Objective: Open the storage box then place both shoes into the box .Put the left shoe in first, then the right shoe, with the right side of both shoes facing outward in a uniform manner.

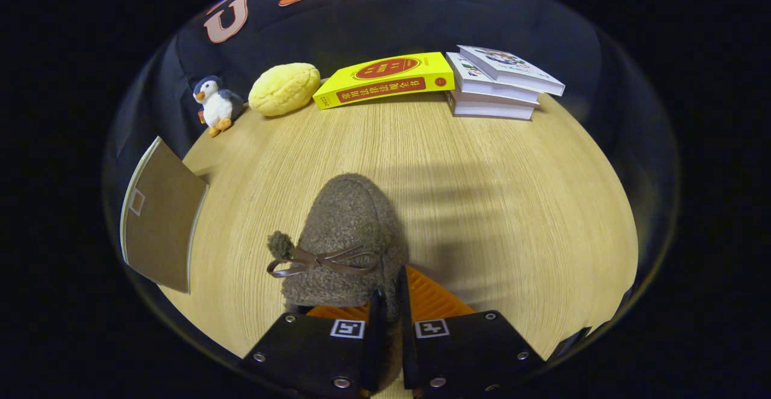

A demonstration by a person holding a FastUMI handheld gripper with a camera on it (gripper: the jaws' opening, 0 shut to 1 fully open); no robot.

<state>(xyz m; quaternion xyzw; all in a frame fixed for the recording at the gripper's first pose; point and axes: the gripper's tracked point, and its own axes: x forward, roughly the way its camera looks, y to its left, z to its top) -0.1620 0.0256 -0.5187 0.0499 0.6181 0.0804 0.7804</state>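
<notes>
clenched between the gripper (388,320) fingers, the fuzzy brown shoe (343,242) is pinched by its collar, toe pointing ahead, presumably for carrying to the open box flap (161,218) beyond-left.

— Item one, far end of the wooden table (518,206)?
— A penguin plush toy (215,104) stood upright near the booth wall, a yellow bun-shaped squishy (285,88) just beside it.
— Item two?
— A yellow book with a red seal (385,78) lay flat, next to the squishy.
— Item three?
— A stack of three white books (495,84) sat just beside the yellow one, the top book skewed on the pile.
</notes>
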